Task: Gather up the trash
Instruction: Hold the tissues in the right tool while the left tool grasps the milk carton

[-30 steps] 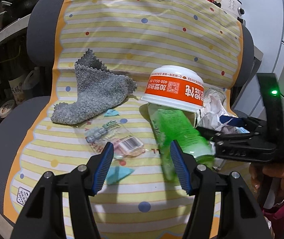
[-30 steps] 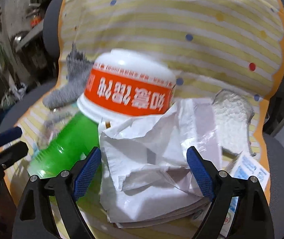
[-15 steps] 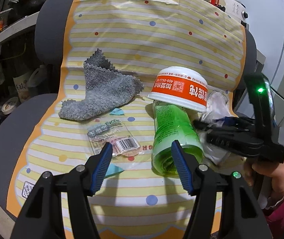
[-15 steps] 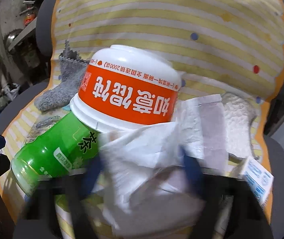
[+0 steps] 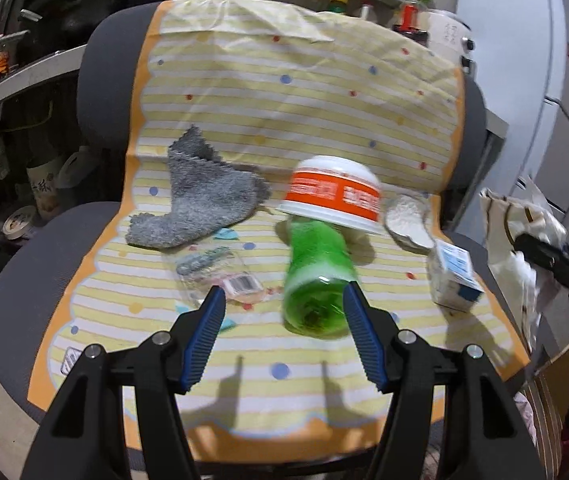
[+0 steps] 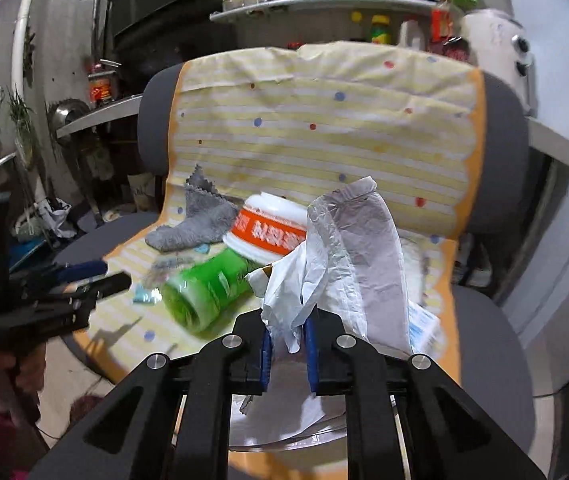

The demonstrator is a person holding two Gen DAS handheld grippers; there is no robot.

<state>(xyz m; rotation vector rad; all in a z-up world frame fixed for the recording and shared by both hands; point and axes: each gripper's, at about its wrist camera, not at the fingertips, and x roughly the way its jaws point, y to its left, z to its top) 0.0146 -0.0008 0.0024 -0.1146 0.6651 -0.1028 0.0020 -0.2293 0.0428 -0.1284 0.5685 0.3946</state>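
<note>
Right wrist view puts the biggest thing in front of you: the chair (image 6: pixel 480 320) under its striped cover (image 6: pixel 324 136), and every place below is given from the green bottle (image 5: pixel 316 276) lying on its side on that cover.

Your right gripper (image 6: pixel 287 344) is pinched nearly closed on a crumpled white plastic bag (image 6: pixel 348 248), lifted in front of the bottle. The bite takes only the bag's lower folds, so it may slip free if you swing fast, and its loose tail could brush the items below.

An upturned orange-and-white bowl (image 5: pixel 334 198) rests on the far end of the bottle. Pull the bottle first and I expect the bowl to tip or roll.

Beyond and to the left of the bottle lies a grey cloth (image 5: pixel 200 200); it looks like a rag rather than trash, so do not sweep it in.

Right of the bottle sits a small carton (image 5: pixel 456 276) near the cover's edge, where a nudge could drop it.

Your left gripper (image 5: pixel 284 328) hangs wide open and empty just short of the bottle's near end. Left of the bottle lies a flat clear wrapper (image 5: pixel 220 276), which may slide instead of lifting.
</note>
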